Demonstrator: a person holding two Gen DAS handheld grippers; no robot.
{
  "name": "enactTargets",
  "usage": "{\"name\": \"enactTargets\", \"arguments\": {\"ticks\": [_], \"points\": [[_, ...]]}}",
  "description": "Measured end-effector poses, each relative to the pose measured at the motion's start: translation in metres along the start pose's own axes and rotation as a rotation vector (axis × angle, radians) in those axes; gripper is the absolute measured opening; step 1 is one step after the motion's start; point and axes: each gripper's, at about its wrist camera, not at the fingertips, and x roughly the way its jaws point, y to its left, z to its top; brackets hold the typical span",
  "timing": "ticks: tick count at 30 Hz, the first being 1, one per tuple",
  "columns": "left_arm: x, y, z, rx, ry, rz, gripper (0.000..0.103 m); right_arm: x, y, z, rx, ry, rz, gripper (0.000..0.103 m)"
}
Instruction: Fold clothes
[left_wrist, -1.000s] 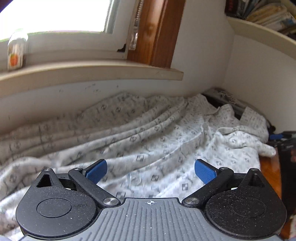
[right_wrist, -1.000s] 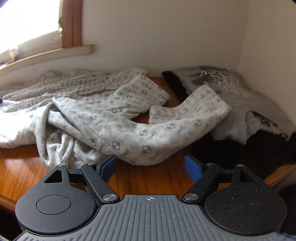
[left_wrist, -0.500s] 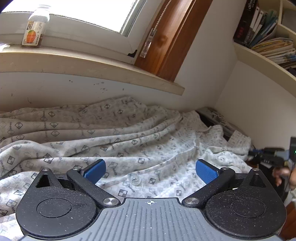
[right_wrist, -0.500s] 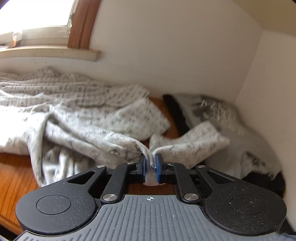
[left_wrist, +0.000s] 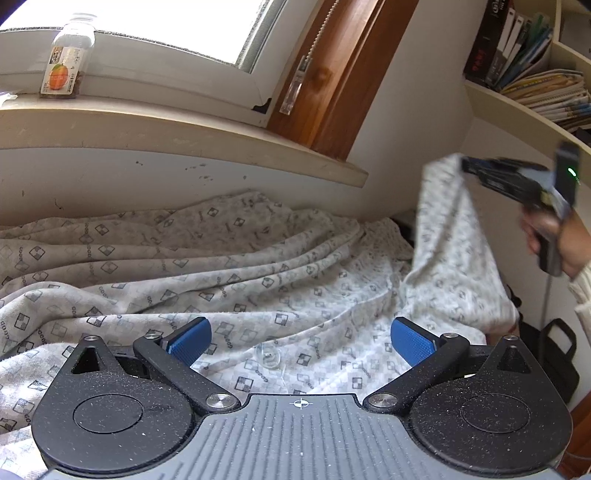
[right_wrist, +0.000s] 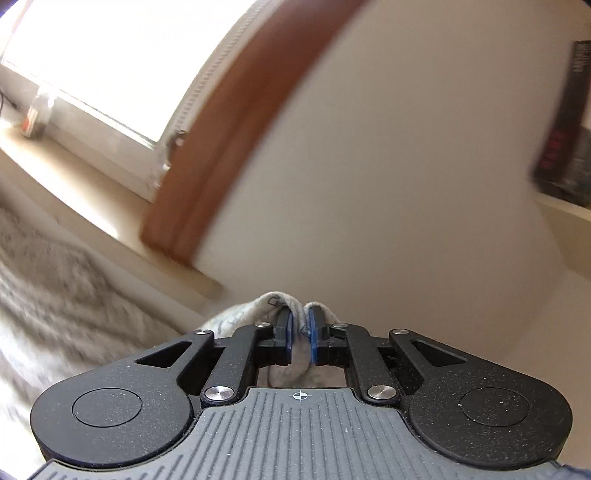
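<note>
Since half a second ago, the right gripper (right_wrist: 300, 334) has swung upward with its catch, so its camera now faces blurred wall and window frame instead of the table. Nearest its lens, the blue pads (right_wrist: 288, 332) are clenched on a bunched fold of the patterned grey-white garment (left_wrist: 229, 273), which pokes up just beyond the fingertips. From the left wrist view, the left gripper (left_wrist: 301, 338) hovers low over the cloth with its jaws spread wide, grasping nothing; a small clear button (left_wrist: 269, 356) lies between and just beyond its pads. Past that, the garment spreads in long creases running left to right along the wall beneath the windowsill (left_wrist: 177, 129). Farther off to the right, the lifted end rises in a peak to the right gripper, held aloft. A bottle (left_wrist: 68, 55) stands on the sill. Judging by this, the left gripper is nearer the flat-lying part, and its likely grasp lies directly ahead and below.
</note>
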Motion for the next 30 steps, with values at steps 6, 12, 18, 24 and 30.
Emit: {"name": "enactTargets", "arguments": {"ticks": [6, 12, 18, 24, 30], "points": [[0.0, 0.0, 0.0, 0.001, -0.005, 0.003, 0.103, 0.004, 0.01, -0.032, 0.064, 0.133, 0.12, 0.039], [0.001, -0.001, 0.0, 0.003, 0.001, 0.005, 0.103, -0.003, -0.02, -0.095, 0.244, 0.309, 0.275, 0.052], [0.0, 0.0, 0.0, -0.003, 0.0, -0.001, 0.103, 0.009, -0.025, -0.13, 0.417, 0.345, 0.421, 0.047], [0.0, 0.0, -0.001, -0.006, 0.0, -0.004, 0.103, -0.003, -0.021, -0.093, 0.325, 0.176, 0.35, 0.005], [-0.001, 0.0, -0.001, -0.008, -0.001, -0.006, 0.103, -0.012, -0.009, -0.079, 0.236, 0.159, 0.288, 0.023]]}}
